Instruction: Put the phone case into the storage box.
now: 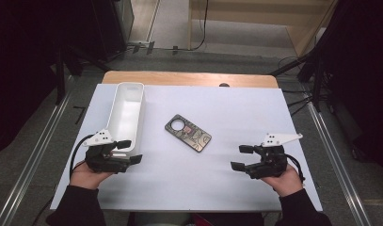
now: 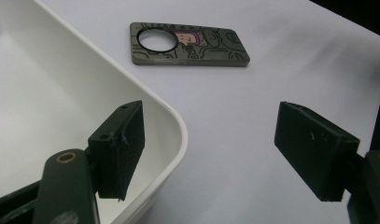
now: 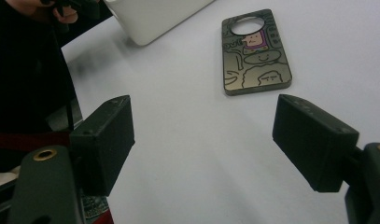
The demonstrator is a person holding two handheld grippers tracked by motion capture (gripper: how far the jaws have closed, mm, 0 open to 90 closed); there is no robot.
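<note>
Resting near the front edge of the white-covered counter (image 1: 236,101), both grippers sit with jaws apart and nothing between them. The left gripper (image 1: 129,151) is at about eight o'clock from the phone case (image 1: 187,133); one of its jaws hangs over the near corner of the white rectangular bin (image 1: 126,112), the other over bare counter. The right gripper (image 1: 242,157) lies at about four o'clock from the case, well apart from it and aimed towards it. The case lies flat, patterned side up, near the counter's middle, just beside the bin at its three o'clock side. Judging by the layout, the step in hand is picking the case up, probably for the bin. A thin flat piece calls for a low approach, jaws straddling its narrow width, pinching the edges squarely so it cannot skid.
</note>
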